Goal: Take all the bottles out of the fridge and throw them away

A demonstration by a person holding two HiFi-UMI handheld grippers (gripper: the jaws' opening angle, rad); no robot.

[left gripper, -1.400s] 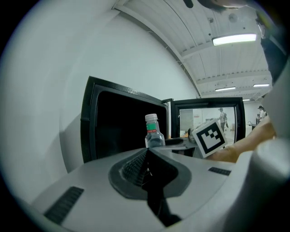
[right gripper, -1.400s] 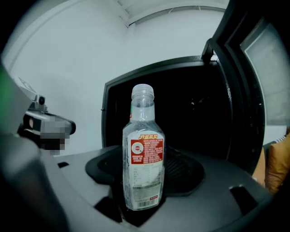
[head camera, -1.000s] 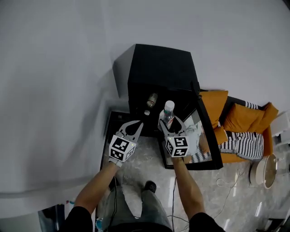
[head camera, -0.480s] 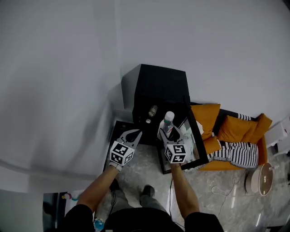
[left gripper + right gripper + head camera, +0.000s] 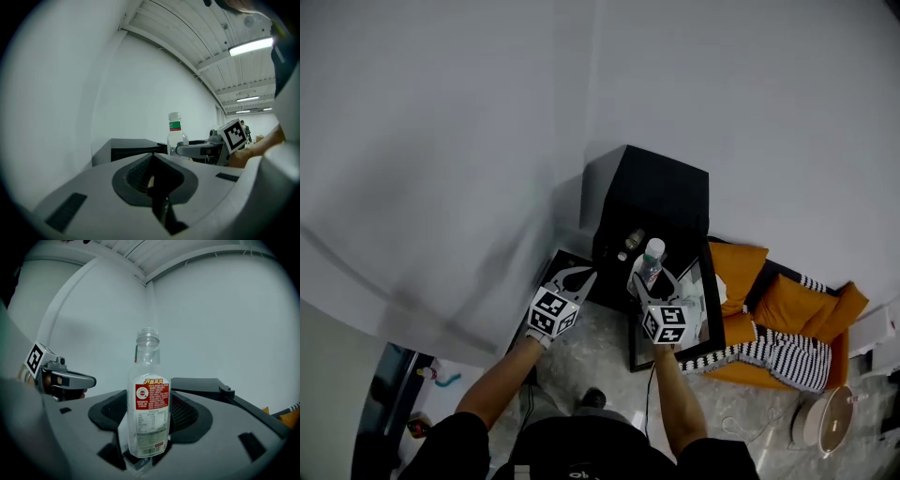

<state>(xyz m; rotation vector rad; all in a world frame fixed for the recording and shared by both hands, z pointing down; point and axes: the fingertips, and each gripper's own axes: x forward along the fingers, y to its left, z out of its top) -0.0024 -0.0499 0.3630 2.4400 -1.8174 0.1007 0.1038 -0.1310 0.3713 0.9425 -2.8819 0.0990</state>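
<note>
Clear bottle (image 5: 149,399) upright, neck up, long axis vertical, clamped low btwn right gripper (image 5: 649,278) jaws, set wide. Both forearms stretched fwd; left gripper (image 5: 579,277) jaws together, empty.

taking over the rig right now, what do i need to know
Right tongs: shut on a clear bottle with a red label, held upright in front of the fridge.
Left tongs: shut, empty.
Black fridge stands open; a second bottle lies inside.
Done: one bottle out.
Left: throw it away, then fetch the rest. No bin in view.
</note>
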